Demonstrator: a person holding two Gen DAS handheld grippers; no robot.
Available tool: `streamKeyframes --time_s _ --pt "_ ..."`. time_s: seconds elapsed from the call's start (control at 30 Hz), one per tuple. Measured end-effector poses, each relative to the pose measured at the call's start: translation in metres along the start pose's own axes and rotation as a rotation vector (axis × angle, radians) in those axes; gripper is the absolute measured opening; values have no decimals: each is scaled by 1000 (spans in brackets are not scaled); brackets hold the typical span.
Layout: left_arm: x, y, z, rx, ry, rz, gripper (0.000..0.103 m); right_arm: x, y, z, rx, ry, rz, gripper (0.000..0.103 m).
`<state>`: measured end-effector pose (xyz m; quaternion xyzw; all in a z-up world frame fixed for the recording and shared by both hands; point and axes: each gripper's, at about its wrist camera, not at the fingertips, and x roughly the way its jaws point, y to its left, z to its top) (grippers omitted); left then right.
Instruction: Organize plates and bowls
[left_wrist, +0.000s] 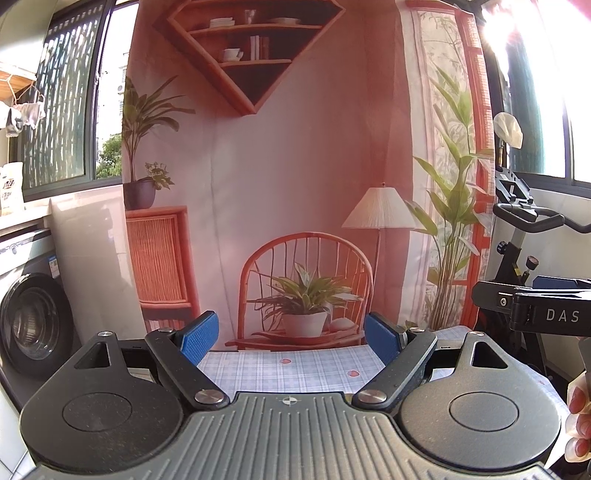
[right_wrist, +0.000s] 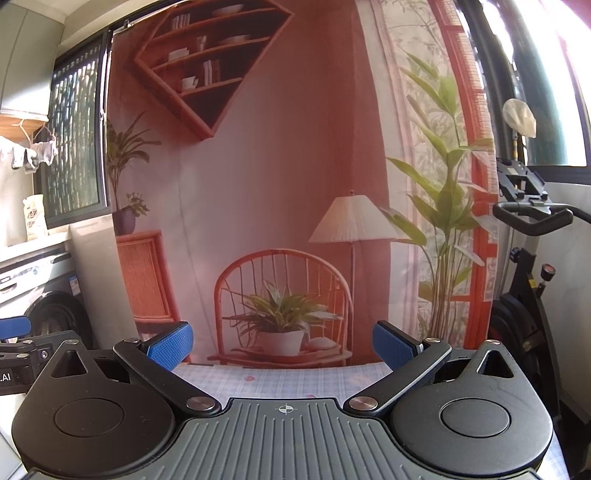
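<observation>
Two hand-held grippers above one checked counter, both released.

Left hand-held gripper (left_wrist: 291, 338) and right hand-held gripper (right_wrist: 282, 349) each show two blue pads spread, grasping nothing; counter (left_wrist: 295, 369) lies just ahead; plates and bowls are out of view. "DAS" reads on the right unit.

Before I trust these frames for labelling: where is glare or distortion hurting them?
Left wrist view: sunlight blows out the top right window, and fisheye bends the backdrop edges. Right wrist view: the same washed-out upper right corner; the checked tablecloth looks pale and soft.
</observation>
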<state>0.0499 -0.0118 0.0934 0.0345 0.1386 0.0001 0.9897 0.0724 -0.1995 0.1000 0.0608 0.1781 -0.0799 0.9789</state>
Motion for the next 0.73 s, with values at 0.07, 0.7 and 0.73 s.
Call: streamKeyframes --time_s 0.07,0.7,0.73 --pt "0 1 0 -1 1 1 88 0 0 0 2 1 -2 103" --pt "4 0 0 3 4 -7 88 3 -1 -2 -3 14 -5 103" --pt "4 0 1 4 4 -4 88 3 -1 -2 -4 15 -6 103"
